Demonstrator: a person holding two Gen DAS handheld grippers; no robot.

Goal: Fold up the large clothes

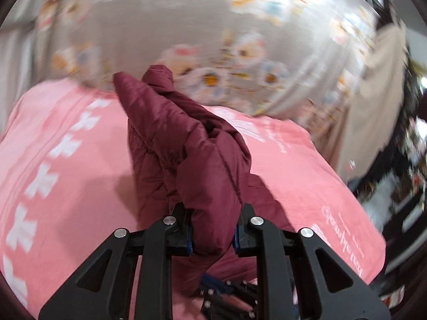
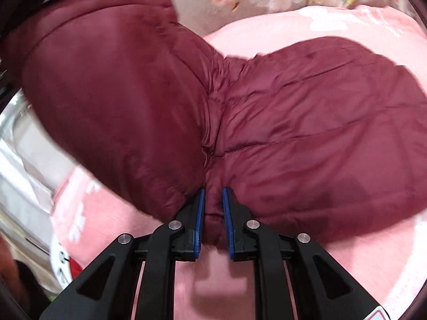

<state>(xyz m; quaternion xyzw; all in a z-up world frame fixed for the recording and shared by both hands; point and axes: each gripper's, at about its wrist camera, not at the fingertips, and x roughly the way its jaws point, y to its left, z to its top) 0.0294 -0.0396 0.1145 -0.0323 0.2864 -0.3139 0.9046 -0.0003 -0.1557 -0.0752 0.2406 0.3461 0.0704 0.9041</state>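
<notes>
Left hand-held gripper (image 1: 213, 233) is clamping a bunched fold of the maroon puffer jacket (image 1: 184, 144), blue pads (image 1: 190, 240) pressing into the padding, the fabric sticking up in front of the lens and blocking the middle of the view. Right hand-held gripper (image 2: 213, 221) is pinching a narrow seam ridge of the same jacket (image 2: 307, 133), jaws nearly together. Jacket is lying on a pink blanket (image 2: 347, 266) with white lettering, one padded part lifting at upper left of the right wrist view. Grey floral bedsheet (image 1: 186, 21) is lying beyond the blanket. Left view is motion-blurred.
</notes>
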